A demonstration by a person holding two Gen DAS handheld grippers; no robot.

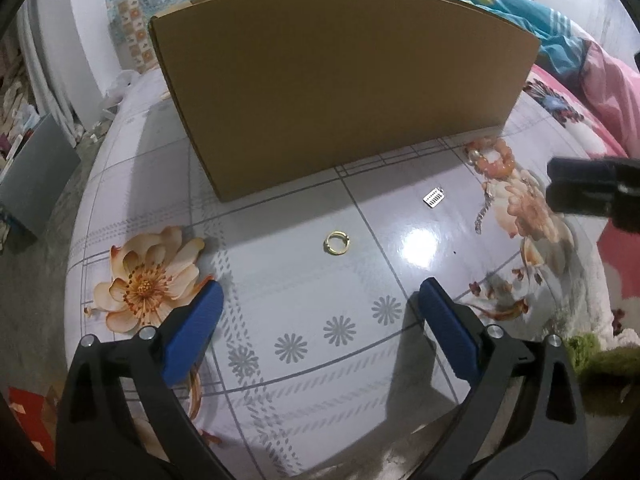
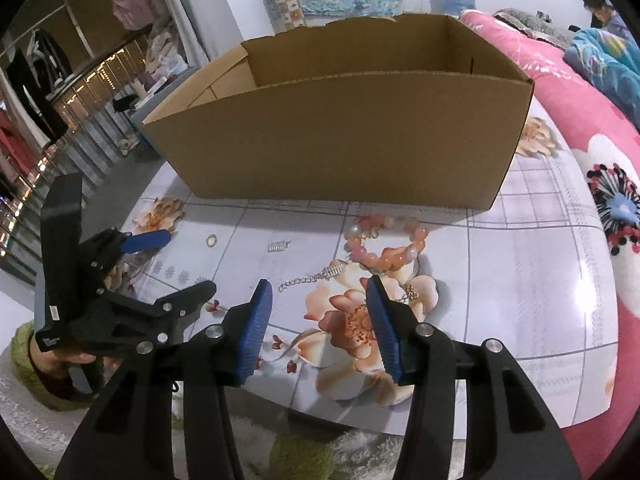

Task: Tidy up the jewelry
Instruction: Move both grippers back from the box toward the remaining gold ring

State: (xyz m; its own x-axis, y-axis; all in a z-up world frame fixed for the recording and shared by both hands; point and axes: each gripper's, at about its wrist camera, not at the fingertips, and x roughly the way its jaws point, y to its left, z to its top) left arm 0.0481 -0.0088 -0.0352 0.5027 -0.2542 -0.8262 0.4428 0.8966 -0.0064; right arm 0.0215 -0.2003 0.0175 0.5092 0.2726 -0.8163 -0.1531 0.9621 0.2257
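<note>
My left gripper [image 1: 320, 308] fills the bottom of the left wrist view with its blue pads spread as wide as they go and nothing between them but bare tabletop. The gold ring [image 1: 337, 243] lies just above that gap, centre frame, flat on the glossy white table [image 1: 280, 360], which is printed with grey grid lines, small grey daisies and big peach flowers. Up and right of the ring sits a small silver charm [image 1: 434, 197], and further right a silver chain [image 1: 484, 208] trails down from a peach bead bracelet [image 1: 490, 160] that rests near the lower right corner of the cardboard box [image 1: 340, 92]. The box stands open-topped across the upper middle of both views.

In the right wrist view, my right gripper [image 2: 318, 328] is about half open and holds nothing; it hangs over a printed flower at bottom centre, with the chain and bracelet just above its tips. The left gripper shows at the left edge, held by a hand [image 2: 60, 360] in a green cuff.

A pink floral bedspread [image 2: 580, 120] runs down the right side, with a teal blanket [image 2: 600, 56] at upper right. A clothes rack [image 2: 44, 80] stands at upper left, and a person [image 2: 600, 8] sits at far upper right.
</note>
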